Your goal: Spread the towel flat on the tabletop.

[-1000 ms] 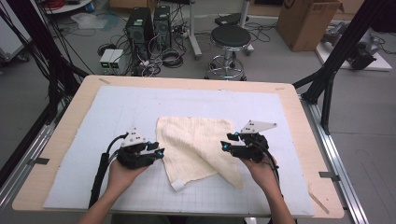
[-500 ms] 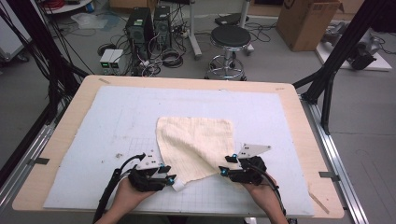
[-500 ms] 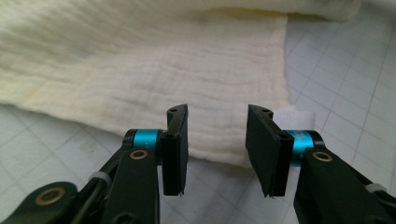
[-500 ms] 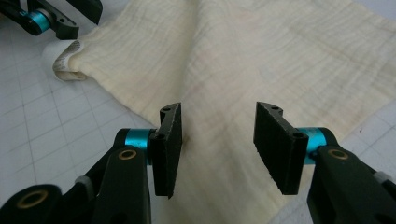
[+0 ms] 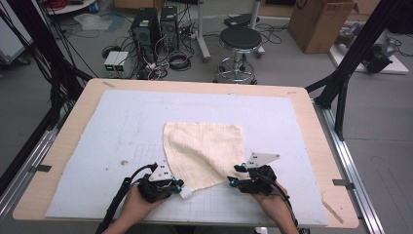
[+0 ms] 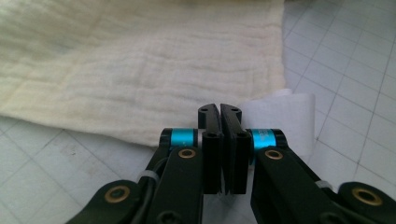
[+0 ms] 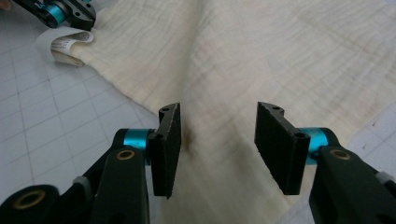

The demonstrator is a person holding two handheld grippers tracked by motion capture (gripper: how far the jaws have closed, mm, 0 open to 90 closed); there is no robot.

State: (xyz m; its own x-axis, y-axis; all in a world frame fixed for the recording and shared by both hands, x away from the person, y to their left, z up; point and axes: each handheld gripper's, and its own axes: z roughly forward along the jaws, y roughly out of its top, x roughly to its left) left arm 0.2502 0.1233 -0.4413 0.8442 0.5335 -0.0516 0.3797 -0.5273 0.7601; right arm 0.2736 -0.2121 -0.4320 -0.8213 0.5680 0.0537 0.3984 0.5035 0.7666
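Observation:
A cream cloth (image 5: pixel 204 151) lies spread on the pale grid mat (image 5: pixel 122 122), one corner toward the person. My left gripper (image 5: pixel 178 182) sits at the cloth's near left corner, beside a white label (image 5: pixel 186 194). In the left gripper view its jaws (image 6: pixel 219 112) are pressed together over the cloth's (image 6: pixel 140 70) near edge, with the curled label (image 6: pixel 285 116) just to their right. My right gripper (image 5: pixel 235 174) is at the near right edge. In the right gripper view it stands open (image 7: pixel 217 116) above the cloth (image 7: pixel 280 56), nothing between its jaws. The left gripper (image 7: pixel 86 16) and label (image 7: pixel 65 44) show at top left.
The mat covers most of a wooden table (image 5: pixel 316 146), with bare mat to the left, right and far side of the cloth. Beyond the table stand a stool (image 5: pixel 242 39), computer gear and cables. Black frame posts rise at both sides.
Both grippers have come toward the person's edge, drawing the cloth along and spreading it flatter. The right gripper's jaws now stand apart.

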